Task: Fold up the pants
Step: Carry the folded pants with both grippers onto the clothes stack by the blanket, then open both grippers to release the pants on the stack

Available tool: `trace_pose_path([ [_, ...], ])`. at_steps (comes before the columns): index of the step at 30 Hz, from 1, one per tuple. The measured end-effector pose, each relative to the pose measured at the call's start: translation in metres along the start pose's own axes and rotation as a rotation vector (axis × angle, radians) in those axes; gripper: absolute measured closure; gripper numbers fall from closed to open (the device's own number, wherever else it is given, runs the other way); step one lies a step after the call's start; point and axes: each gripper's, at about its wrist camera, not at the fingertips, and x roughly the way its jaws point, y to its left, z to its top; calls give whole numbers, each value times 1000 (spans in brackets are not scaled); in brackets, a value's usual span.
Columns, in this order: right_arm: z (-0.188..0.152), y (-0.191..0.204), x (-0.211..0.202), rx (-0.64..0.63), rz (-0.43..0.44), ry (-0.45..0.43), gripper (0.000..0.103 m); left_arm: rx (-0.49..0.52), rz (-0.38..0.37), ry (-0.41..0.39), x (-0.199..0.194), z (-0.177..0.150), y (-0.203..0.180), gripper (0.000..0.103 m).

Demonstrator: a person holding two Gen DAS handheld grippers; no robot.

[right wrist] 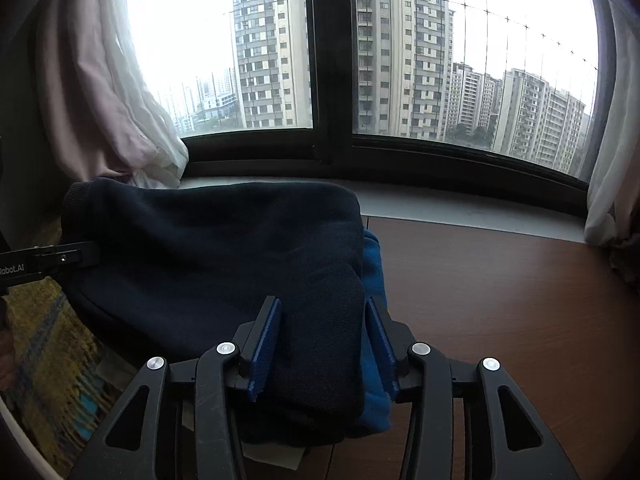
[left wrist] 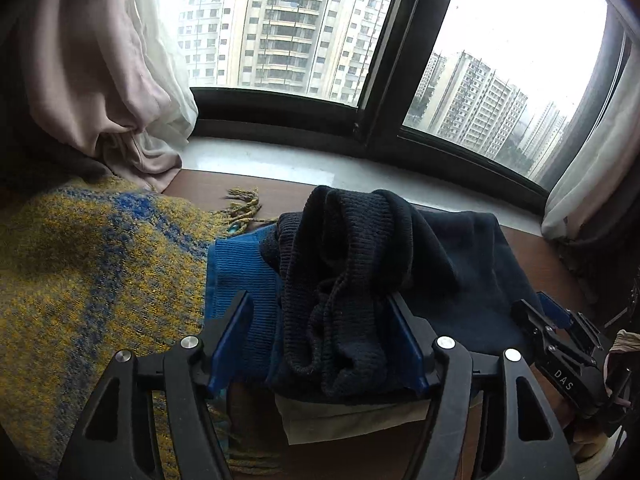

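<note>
Left gripper (left wrist: 320, 344) is sitting with its jaws spread around the bunched ribbed end of the dark navy pants (left wrist: 344, 280). The knit fills the gap between the blue pads, but I can't tell if they actually press on it, looks more like a loose straddle. Right gripper (right wrist: 322, 344) is the same deal at the other end: jaws parted, a fold of the navy fabric between the pads, with a bright blue garment (right wrist: 374, 280) peeking out just under and beside it. Both grippers are tilted downward toward the pile, pointing at the window (right wrist: 312, 80). The pants lie folded into a thick bundle on the brown wooden table (right wrist: 500, 300), toward its far edge by the pale windowsill (left wrist: 280, 160). In the left view the blue garment shows as a ribbed band just left of the pants, and a light sheet of paper (left wrist: 344, 416) sticks out from under the stack at the near edge. A yellow and blue knit blanket (left wrist: 88, 272) with a tasselled fringe covers the table's left side, touching the pile. Pale curtains (left wrist: 112, 72) hang at the far left corner. No containers anywhere.
</note>
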Motion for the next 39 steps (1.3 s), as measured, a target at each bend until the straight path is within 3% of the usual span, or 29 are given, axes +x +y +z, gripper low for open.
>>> trace_pose_path([
  [6,-1,-2,-22,38,16,-54,51,36,83,-121,-46,9,-16,33],
  [9,-3,1,-40,46,25,-108,51,74,61,-146,-45,12,-27,37],
  [12,-6,2,-42,53,70,-95,51,57,125,-138,-25,21,-24,41],
  [18,-16,6,-20,60,16,-2,51,3,146,-80,18,27,-9,41],
  [25,-22,11,9,74,-15,79,51,-18,128,-53,44,23,10,30],
  [30,-23,15,12,42,-27,83,51,-5,138,-108,23,22,10,27],
  [35,-16,13,-8,44,-40,39,51,68,253,-182,-9,18,8,24],
  [39,-9,14,-29,43,-22,-13,51,68,259,-220,-39,11,3,24],
])
